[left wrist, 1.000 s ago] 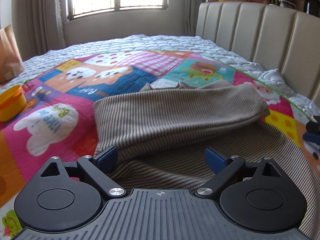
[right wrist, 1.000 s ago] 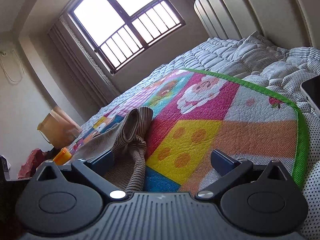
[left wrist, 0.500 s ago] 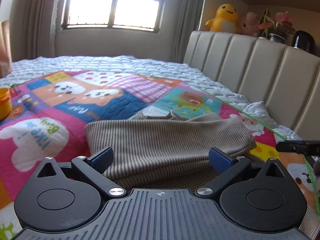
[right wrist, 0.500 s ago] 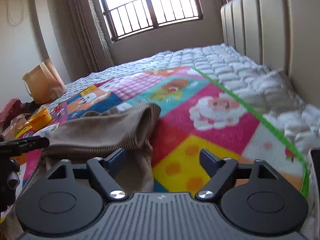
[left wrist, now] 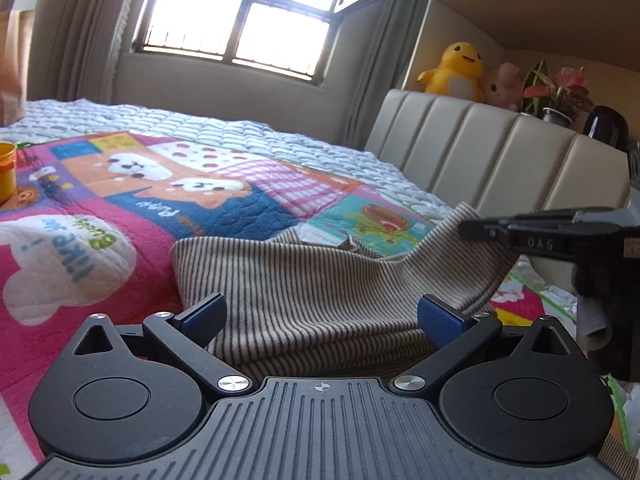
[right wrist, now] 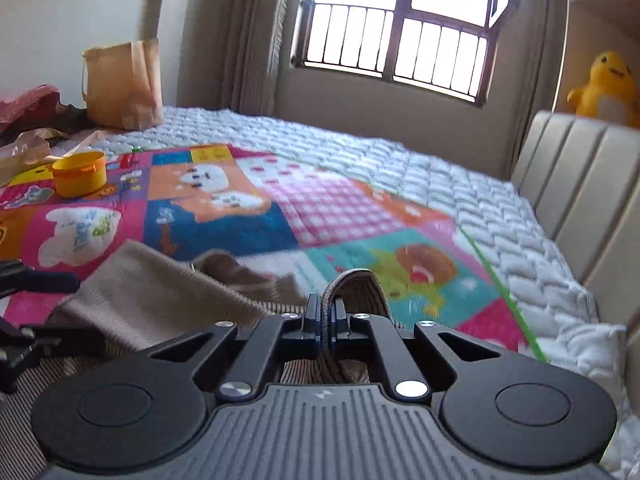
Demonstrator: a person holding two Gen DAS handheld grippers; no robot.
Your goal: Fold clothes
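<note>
A tan striped garment point(left wrist: 320, 288) lies folded over on a colourful quilted mat point(left wrist: 120, 200) on the bed. My left gripper point(left wrist: 320, 316) is open, its blue-padded fingers either side of the garment's near fold, empty. My right gripper point(right wrist: 326, 316) is shut on the garment's edge point(right wrist: 352, 284), which loops up between its pads. In the left wrist view the right gripper point(left wrist: 480, 232) comes in from the right and lifts the garment's far right corner off the mat. The left gripper's fingers show at the left edge of the right wrist view point(right wrist: 40, 282).
A padded beige headboard point(left wrist: 500, 156) runs along the right. An orange cup point(right wrist: 80, 174) stands on the mat at the left. A brown paper bag point(right wrist: 120, 84) and crumpled items sit at the far left. Plush toys point(left wrist: 452, 68) and a plant are above the headboard.
My right gripper has swung left, closed on the garment's right edge and raised it. My left gripper has tilted upward and stays open over the near fold.
</note>
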